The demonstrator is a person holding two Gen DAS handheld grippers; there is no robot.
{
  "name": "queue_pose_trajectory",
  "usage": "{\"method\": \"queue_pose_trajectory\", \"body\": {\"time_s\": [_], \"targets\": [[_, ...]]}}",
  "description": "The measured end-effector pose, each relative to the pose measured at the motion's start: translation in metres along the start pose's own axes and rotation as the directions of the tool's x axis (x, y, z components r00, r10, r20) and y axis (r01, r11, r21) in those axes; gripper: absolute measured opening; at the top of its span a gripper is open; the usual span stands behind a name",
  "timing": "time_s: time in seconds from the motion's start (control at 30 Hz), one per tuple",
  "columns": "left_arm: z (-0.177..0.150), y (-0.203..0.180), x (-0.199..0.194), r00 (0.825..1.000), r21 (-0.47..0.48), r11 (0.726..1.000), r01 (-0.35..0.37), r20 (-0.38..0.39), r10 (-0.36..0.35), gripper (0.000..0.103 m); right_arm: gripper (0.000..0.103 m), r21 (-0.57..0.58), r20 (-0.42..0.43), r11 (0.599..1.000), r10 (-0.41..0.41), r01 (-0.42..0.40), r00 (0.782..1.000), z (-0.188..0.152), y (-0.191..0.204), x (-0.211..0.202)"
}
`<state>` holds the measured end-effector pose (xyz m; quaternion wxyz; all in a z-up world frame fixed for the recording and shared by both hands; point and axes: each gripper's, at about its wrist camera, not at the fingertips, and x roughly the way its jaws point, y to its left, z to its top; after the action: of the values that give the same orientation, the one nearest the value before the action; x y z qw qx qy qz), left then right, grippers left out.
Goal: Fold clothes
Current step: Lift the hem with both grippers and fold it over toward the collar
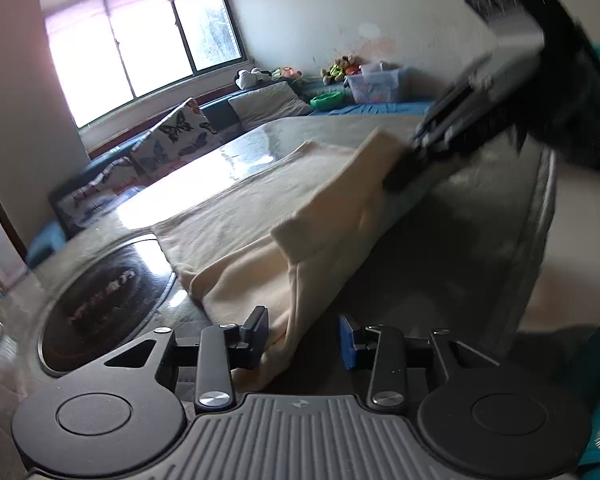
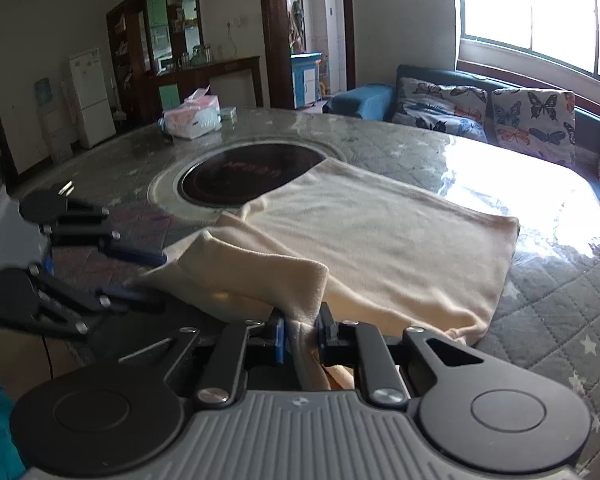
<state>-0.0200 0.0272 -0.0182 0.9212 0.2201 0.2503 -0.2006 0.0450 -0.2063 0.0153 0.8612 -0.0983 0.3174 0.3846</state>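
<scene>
One cream cloth [image 2: 380,248] lying on my table [image 2: 560,300] by one round black cooktop [image 2: 248,178], my right gripper [image 2: 302,338] pinching its near edge tight, my left gripper [image 1: 304,336] spread wide (cloth lying between its fingers), two butterfly cushions [image 2: 532,120] behind.

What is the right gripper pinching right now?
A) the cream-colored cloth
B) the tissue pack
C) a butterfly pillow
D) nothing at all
A: in the right wrist view, the right gripper has its two fingers closed on a bunched fold of the cream-colored cloth, lifting that edge off the table.
</scene>
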Motion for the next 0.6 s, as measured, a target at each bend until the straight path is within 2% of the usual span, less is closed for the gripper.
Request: {"method": "queue_pose_trajectory", "body": {"time_s": [0.03,0.1,0.2,0.4,0.6], "targets": [[-0.001,-0.001,-0.002,1.000,0.007,1.000,-0.003,0.002,0.003,0.039,0.013,0.002,0.005,1.000,-0.005,0.005,1.000,0.001,0.001,-0.001],[0.001,0.000,-0.008,1.000,0.001,1.000,-0.003,0.014,0.003,0.021,0.012,0.001,0.012,1.000,-0.016,0.016,1.000,0.000,0.003,-0.001],[0.003,0.001,-0.017,1.000,-0.008,1.000,-0.004,0.031,0.004,0.012,0.011,0.007,0.032,1.000,-0.022,0.022,0.999,0.000,0.005,-0.005],[0.007,0.002,-0.035,0.998,-0.026,1.000,-0.004,0.066,0.006,0.009,0.010,0.014,0.078,1.000,-0.026,0.025,0.997,-0.001,0.009,-0.017],[0.011,0.001,-0.056,0.995,-0.045,0.999,0.005,0.097,-0.001,0.009,0.009,-0.023,0.095,1.000,0.006,-0.004,0.995,-0.002,0.024,-0.052]]}}
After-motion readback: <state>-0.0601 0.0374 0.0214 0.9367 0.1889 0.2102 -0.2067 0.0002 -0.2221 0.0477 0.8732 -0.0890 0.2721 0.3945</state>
